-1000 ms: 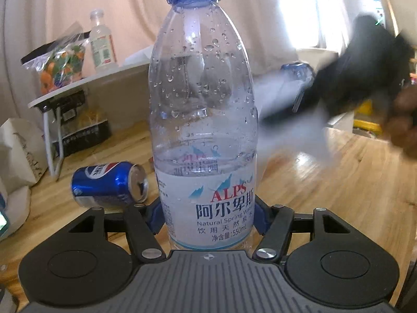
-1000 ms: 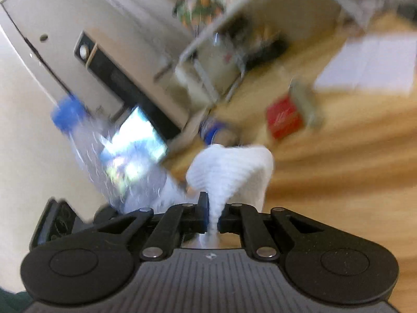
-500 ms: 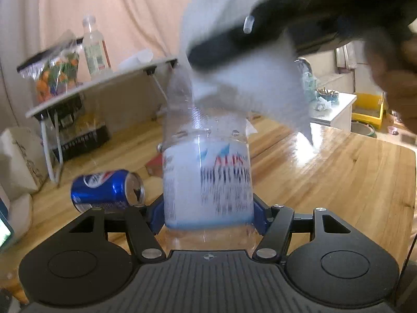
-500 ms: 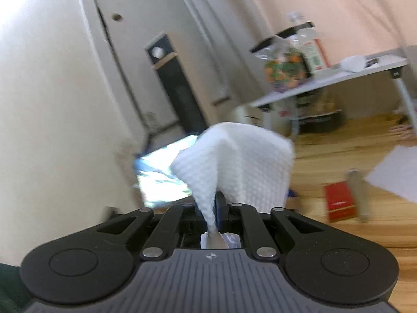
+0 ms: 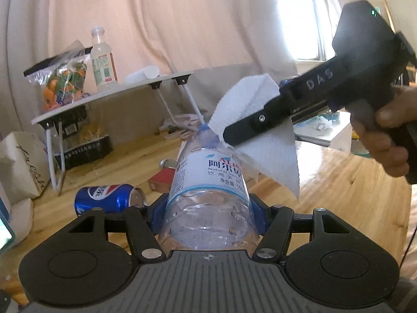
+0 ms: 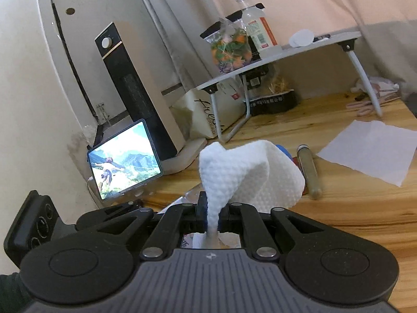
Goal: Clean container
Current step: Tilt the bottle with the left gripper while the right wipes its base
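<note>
1. Left wrist view: the left gripper point(image 5: 208, 215) is clamped on the lower body of a clear plastic water bottle point(image 5: 208, 182), its blue pads pressing both sides. The bottle tips away from the camera, base nearest the lens and blue cap farthest; droplets cling inside, and no standing water can be made out.
2. Same view: the right gripper point(image 5: 229, 135), held by a hand point(image 5: 385, 135), reaches in from the right with a white paper towel point(image 5: 263, 130) pinched in it — the towel lies against the bottle's upper part, near the cap.
3. Same view: on the wooden tabletop point(image 5: 338, 182) left of the bottle a blue soda can point(image 5: 109, 198) lies on its side, its opened top facing the bottle. Beyond it, toward the far edge, a small folding table point(image 5: 112, 96) carries a bag of snacks point(image 5: 62, 88) and a pale capped drink bottle point(image 5: 103, 62).
4. Right wrist view: the right gripper point(image 6: 212, 214) is nearly closed, nipping a twisted stem of the paper towel, which billows out ahead of the fingers and hides most of the water bottle.
5. Same view: on the tabletop right of the towel lies a slim capped tube point(image 6: 308, 172) with tan contents, then a flat white sheet point(image 6: 370, 151); a lit tablet point(image 6: 125, 159) leans at the left edge.
</note>
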Demonstrator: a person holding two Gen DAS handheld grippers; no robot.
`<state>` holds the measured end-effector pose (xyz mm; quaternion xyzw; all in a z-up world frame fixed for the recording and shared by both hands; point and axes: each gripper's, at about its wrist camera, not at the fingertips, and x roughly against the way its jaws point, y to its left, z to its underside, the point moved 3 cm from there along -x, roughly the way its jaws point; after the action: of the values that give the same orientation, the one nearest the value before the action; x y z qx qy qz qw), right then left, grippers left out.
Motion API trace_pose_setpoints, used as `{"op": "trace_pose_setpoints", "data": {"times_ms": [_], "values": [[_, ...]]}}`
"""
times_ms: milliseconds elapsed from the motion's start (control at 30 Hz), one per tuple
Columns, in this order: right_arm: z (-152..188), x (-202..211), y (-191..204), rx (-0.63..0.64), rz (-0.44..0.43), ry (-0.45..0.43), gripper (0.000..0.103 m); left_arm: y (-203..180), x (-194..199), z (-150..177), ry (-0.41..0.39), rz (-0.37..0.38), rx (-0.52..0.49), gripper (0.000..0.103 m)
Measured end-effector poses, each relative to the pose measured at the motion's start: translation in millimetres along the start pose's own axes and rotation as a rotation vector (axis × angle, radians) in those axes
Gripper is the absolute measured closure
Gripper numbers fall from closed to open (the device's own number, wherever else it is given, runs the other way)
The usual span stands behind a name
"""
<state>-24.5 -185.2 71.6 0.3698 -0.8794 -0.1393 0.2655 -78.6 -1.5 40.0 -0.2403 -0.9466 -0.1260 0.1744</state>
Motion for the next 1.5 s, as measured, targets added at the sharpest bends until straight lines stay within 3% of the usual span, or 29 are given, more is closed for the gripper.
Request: {"op": "trace_pose_setpoints", "data": {"times_ms": [200,333,433,533,667,967,1233,1367,1500], "values": [[-3.5,10.3,14.5,0.076,0.010,-0.049,0.092,-0.5,-6.8,3.1,0.043,-0.039,-0.005,0.038],[-9.1,18.3,63.0,0.157,-0.173,-0.057,0.092,-6.2,-9.4,-2.3,0.045,-0.006,0.015,0.038],[-5.7,6.0,79.3,0.210,-0.184,-0.054,0.092,-11.1,-11.0,-12.6,0.057,-0.013,0.040,0.038],[-0.7,-8.5,71.1,0.186,-0.191,-0.016,0.092,-16.2,-9.2,-21.8,0.059,-0.015,0.058,0.038],[6.0,-17.4,58.8,0.188,-0.152,0.017,0.095,-21.7,-6.5,-28.3,0.049,0.003,0.060,0.038],[-7.5,-6.6,26.0,0.207,-0.004,-0.023,0.096,-39.1,-0.6,-27.8,0.032,0.040,-0.005,0.038],[-19.5,8.7,-13.1,0.178,0.115,-0.081,0.093,-33.7,4.5,-23.5,0.024,0.034,0.033,0.038],[-13.3,14.5,-12.9,0.158,0.091,-0.085,0.092,-28.0,2.0,-21.4,0.029,0.032,0.065,0.038],[-0.3,16.4,9.5,0.149,-0.012,-0.052,0.092,-23.9,-1.9,-20.4,0.033,0.032,0.088,0.038]]}}
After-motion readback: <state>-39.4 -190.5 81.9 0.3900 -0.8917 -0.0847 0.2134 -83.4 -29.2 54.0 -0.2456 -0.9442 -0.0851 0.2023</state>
